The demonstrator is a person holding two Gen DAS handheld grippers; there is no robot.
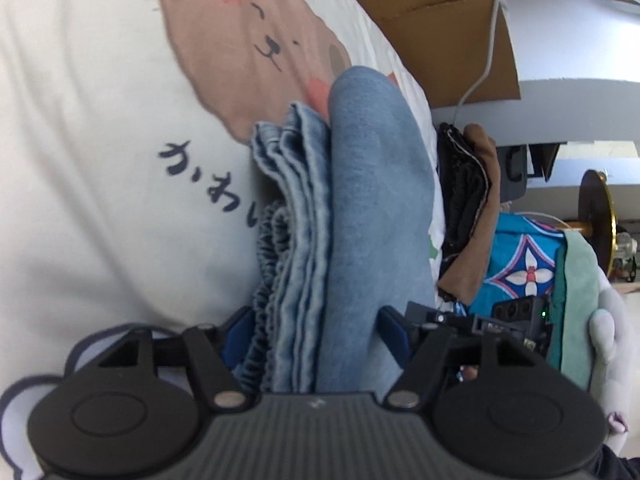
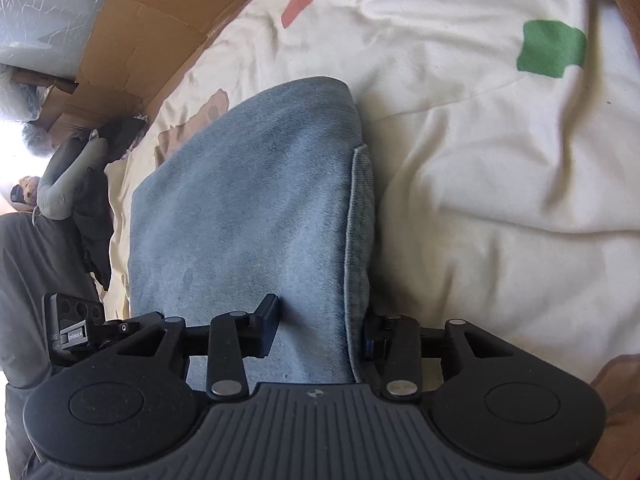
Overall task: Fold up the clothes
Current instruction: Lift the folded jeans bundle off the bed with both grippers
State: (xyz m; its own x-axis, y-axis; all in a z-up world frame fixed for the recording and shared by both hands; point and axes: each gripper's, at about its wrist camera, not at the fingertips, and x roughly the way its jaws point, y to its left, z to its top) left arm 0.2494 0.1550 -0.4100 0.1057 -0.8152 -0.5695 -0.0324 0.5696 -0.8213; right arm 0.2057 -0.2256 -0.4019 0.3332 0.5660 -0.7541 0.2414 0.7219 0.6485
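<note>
A: Left-wrist view, lower left to centre: why is the left gripper (image 1: 316, 336) astride the folded blue garment (image 1: 352, 216)?

B: I'd guess to steady the stack on the cream sheet (image 1: 88, 80). Its blue pads flank the layers; whether they press, I cannot tell.

A: And the right-wrist view?

B: The right gripper (image 2: 320, 328) has its fingers partly apart around the garment's edge, mid-frame; real pinching can't be told.
</note>
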